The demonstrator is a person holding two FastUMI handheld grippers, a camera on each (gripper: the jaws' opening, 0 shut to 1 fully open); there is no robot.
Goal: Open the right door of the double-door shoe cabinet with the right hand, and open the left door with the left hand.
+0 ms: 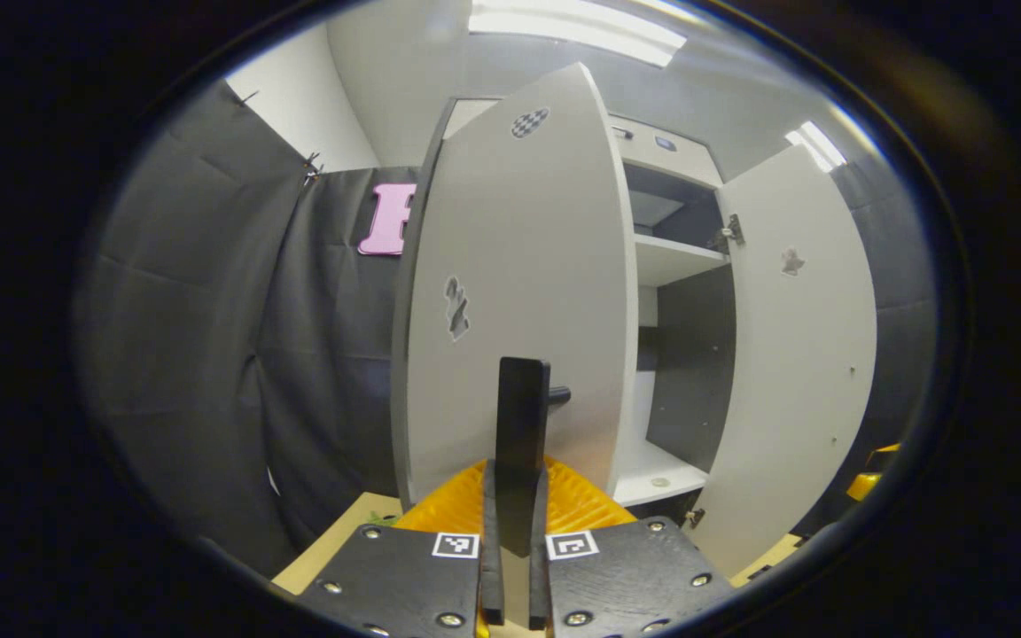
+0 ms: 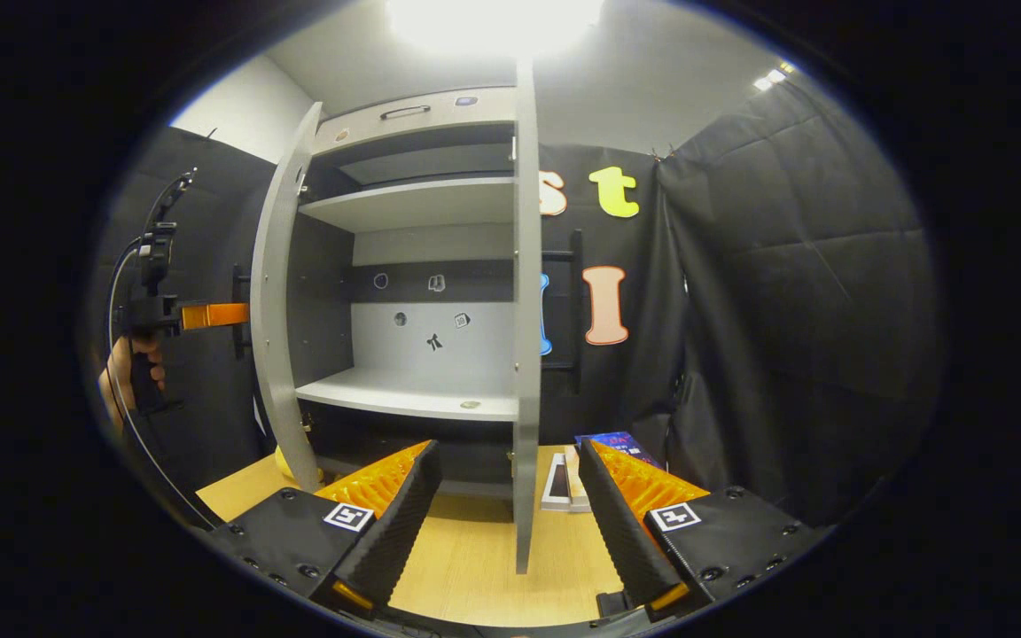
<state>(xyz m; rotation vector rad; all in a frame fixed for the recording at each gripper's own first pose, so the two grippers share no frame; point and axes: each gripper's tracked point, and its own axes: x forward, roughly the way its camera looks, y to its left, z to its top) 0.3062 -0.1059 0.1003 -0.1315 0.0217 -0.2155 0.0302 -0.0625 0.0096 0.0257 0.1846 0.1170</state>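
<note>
Left claw [image 1: 518, 496] clenched on the left door's handle [image 1: 524, 416], door [image 1: 519, 292] swung wide; right claw [image 2: 506, 496] released, right door [image 2: 526, 310] open; next, presumably, letting go

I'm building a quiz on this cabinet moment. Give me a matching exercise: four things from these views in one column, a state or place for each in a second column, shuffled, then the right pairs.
Things
1. left gripper
2. right gripper
3. right door
4. booklets

States or places
A. swung out, seen edge-on, not gripped
B. lying on the wooden table beside the cabinet
C. fingers closed on the left door's handle
D. fingers spread wide, holding nothing

Pairs: 1-C, 2-D, 3-A, 4-B
</note>
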